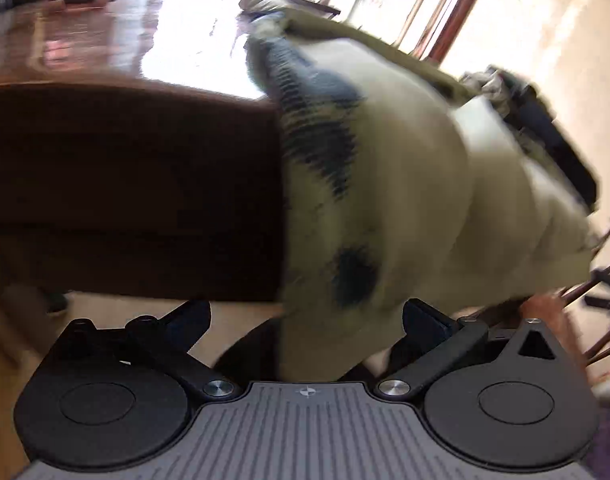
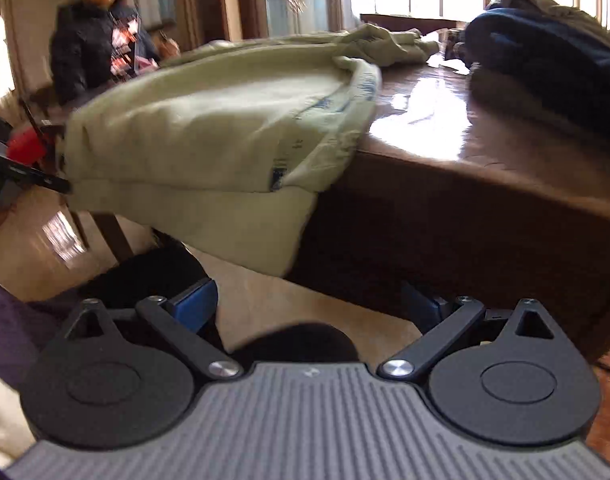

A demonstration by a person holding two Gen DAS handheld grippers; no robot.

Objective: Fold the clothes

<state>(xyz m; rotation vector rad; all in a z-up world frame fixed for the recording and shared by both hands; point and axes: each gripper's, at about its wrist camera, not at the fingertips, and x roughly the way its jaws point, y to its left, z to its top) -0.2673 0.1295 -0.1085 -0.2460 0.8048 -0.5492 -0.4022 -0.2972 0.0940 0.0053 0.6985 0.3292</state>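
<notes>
Pale olive-cream cloth garment with dark blue printed markings (image 1: 405, 184) lies on the glossy dark brown wooden desk (image 1: 105, 60), one part draped over the near desk edge and hanging toward the floor; right view shows it bunched along the desk corner (image 2: 209, 128). Left gripper (image 1: 305, 320) jaws spread wide; hanging cloth drops between them, no pad seen pressing on it. Right gripper (image 2: 309, 304) jaws also wide apart, nothing between them, below and in front of the hanging hem, clear of it. Dark blue padded garment (image 2: 545, 52) heaped on the far right of the desk, well apart. Person in dark jacket (image 2: 93, 44) stands beyond the desk. Bright windows behind. Both views motion-blurred.
</notes>
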